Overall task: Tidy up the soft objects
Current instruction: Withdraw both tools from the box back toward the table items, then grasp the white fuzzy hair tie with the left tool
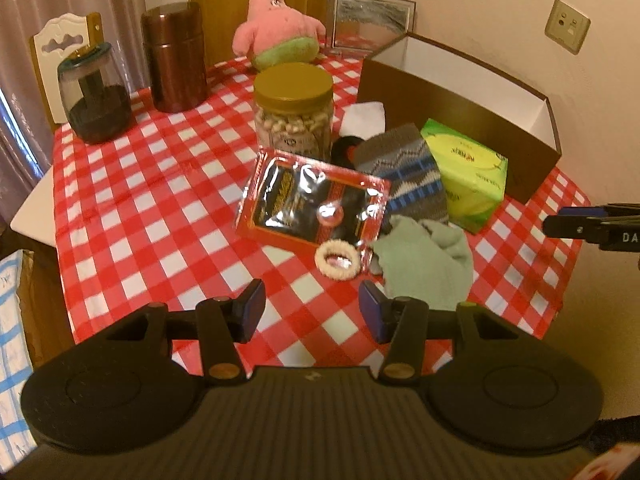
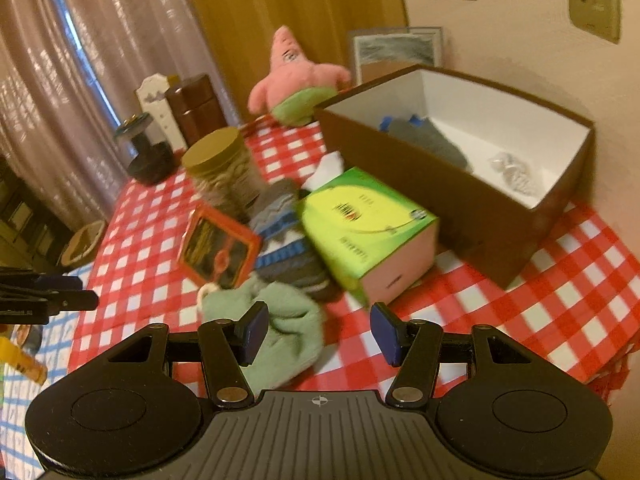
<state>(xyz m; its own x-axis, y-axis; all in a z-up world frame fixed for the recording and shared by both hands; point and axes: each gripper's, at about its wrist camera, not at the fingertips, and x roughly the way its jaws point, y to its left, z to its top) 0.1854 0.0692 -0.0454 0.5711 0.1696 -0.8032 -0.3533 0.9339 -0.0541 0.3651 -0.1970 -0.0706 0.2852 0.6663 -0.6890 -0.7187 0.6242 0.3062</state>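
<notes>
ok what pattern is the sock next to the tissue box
The sock is grey with white zigzags and blue stripes, lying against the green tissue box. Left wrist view shows it best.

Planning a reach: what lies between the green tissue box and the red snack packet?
The gray patterned sock, lying between tissue box and snack packet; both views show it.

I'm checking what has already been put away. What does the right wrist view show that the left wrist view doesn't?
Only the right wrist view looks into the brown box: a grey sock and a clear crinkly item lie inside. Only the left wrist view shows the cream hair tie clearly and the black disc behind the red packet. Both show the pink plush, green tissue box, patterned sock and light green cloth. Both grippers are open.
</notes>
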